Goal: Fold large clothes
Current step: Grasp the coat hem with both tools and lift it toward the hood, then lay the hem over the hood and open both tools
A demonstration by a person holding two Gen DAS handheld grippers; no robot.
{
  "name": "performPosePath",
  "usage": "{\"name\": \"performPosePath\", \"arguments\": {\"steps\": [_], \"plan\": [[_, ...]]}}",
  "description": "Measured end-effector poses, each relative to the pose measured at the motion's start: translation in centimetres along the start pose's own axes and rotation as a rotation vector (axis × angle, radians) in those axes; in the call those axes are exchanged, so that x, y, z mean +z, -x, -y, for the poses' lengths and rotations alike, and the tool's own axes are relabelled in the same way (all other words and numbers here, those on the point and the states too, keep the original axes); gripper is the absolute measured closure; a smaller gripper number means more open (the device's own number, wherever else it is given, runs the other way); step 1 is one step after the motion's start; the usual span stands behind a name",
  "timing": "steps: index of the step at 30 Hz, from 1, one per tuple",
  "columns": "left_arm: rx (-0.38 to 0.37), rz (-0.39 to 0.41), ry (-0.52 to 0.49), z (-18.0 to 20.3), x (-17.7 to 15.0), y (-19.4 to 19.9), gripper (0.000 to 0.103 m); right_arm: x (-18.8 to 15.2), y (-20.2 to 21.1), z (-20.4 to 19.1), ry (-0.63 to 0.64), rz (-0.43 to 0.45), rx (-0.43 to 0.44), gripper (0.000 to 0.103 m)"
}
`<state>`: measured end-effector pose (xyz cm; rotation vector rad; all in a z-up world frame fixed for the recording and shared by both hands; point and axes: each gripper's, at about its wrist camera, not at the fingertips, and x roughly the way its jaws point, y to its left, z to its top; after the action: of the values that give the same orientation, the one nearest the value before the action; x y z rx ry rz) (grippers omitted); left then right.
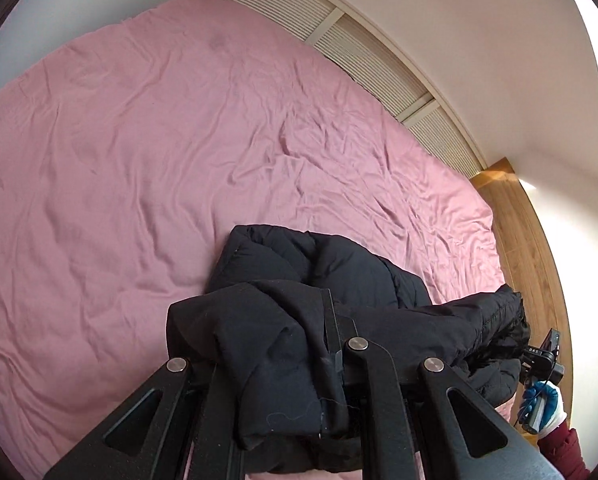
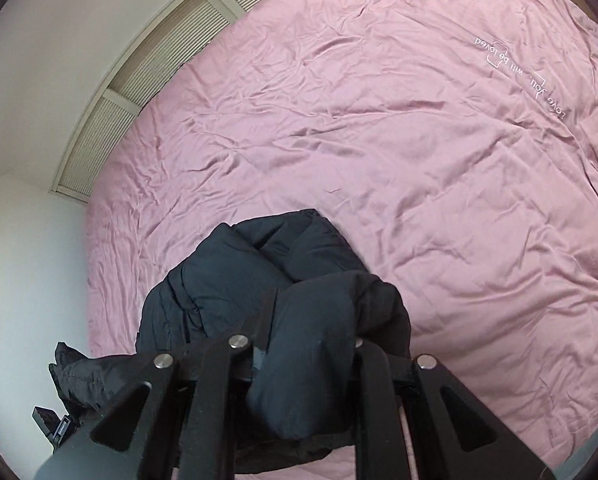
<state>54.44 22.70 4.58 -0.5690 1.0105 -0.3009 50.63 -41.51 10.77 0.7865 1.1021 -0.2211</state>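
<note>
A black padded jacket (image 1: 299,276) hangs bunched over a pink bed sheet (image 1: 139,160). In the left wrist view my left gripper (image 1: 331,320) is shut on a fold of it, and cloth drapes over the fingers and hides the tips. The right wrist view shows the same jacket (image 2: 259,264) with my right gripper (image 2: 271,316) shut on another fold, its tips also buried in fabric. The jacket spans between the two grippers. The right gripper's body (image 1: 543,356) and a blue-gloved hand (image 1: 545,400) show at the left view's right edge.
The wrinkled pink sheet (image 2: 379,140) covers a wide bed and carries white embroidered lettering (image 2: 519,72). Cream louvred panels (image 1: 339,36) run along the bed's far side under a white wall. Wooden floor (image 1: 531,240) borders the bed. A maroon sleeve (image 1: 563,452) is beside the glove.
</note>
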Motion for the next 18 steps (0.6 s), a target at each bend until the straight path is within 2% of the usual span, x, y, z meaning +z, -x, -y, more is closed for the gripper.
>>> {"name": "performPosePath", "arguments": {"steps": [5,9,13,18], "plan": [[0.066,-0.025,0.036,-1.4,2.7,-8.2,0.090,3.4,-7.9,0.2,-0.052,-0.041,-0.078,0.090],[0.103,-0.045,0.059,-2.5,3.5,-13.1,0.088,4.6,-12.9,1.2,-0.103,-0.069,-0.087,0.090],[0.127,-0.069,0.044,-2.8,3.2,-15.4,0.087,4.5,-15.7,1.4,-0.084,-0.096,-0.108,0.090],[0.113,-0.088,0.068,-3.4,3.2,-15.8,0.087,4.4,-16.8,1.2,-0.050,-0.118,-0.113,0.089]]}}
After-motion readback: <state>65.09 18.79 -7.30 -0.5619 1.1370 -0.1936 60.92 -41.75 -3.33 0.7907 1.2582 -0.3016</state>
